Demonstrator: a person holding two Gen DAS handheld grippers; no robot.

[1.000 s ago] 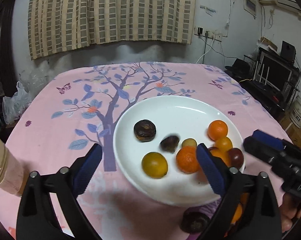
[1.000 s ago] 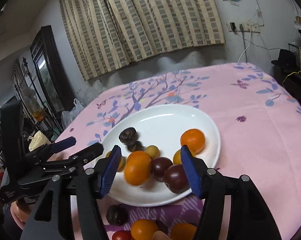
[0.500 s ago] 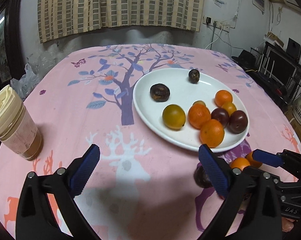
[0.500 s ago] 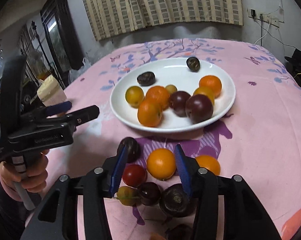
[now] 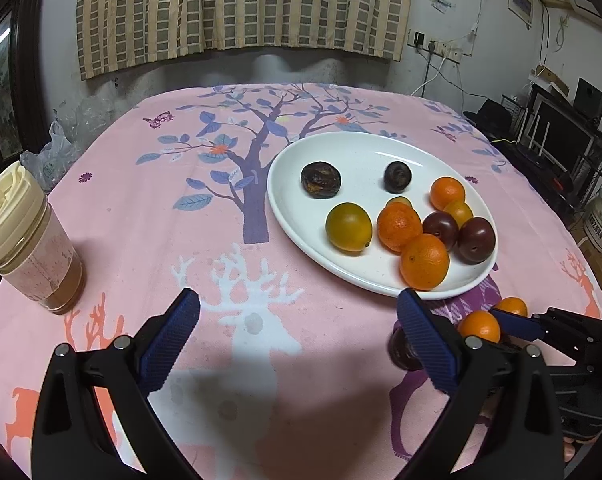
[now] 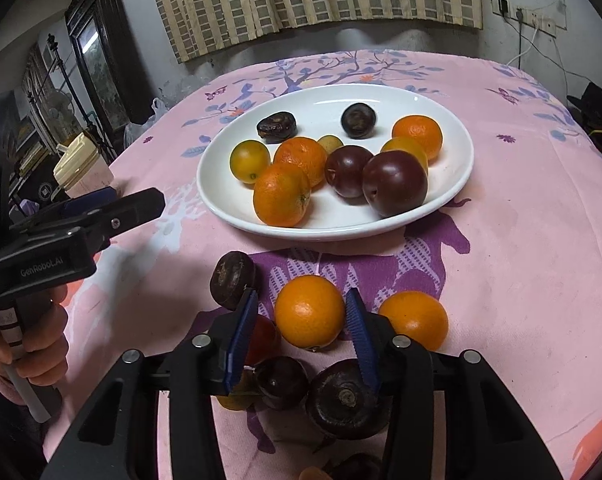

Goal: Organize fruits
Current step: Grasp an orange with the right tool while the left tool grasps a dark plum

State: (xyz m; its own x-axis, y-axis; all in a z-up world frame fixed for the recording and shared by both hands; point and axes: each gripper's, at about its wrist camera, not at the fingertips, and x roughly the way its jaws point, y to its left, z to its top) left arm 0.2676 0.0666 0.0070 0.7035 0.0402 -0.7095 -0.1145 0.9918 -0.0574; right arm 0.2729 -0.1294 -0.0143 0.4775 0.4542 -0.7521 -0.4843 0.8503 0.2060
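Note:
A white plate (image 5: 285,200) (image 6: 217,192) holds several oranges, dark plums, a yellow fruit and dark wrinkled fruits. Loose fruit lies on the pink cloth in front of it: an orange (image 6: 309,310), a second orange (image 6: 415,318), dark fruits (image 6: 233,280) (image 6: 347,398) and a red one (image 6: 263,338). My right gripper (image 6: 301,340) is open, its blue pads on either side of the near orange, not visibly pressing it. My left gripper (image 5: 297,340) is open and empty over bare cloth, left of the loose fruit.
A lidded cup (image 5: 29,248) with a brown drink stands at the table's left edge. The round table has a pink tree-print cloth (image 5: 221,168). A curtained wall lies behind, and shelves with electronics stand to the right.
Both grippers pulled back from the plate toward the near edge. My right gripper came down over the loose fruit and narrowed around the near orange. A dark fruit rolled across the plate.

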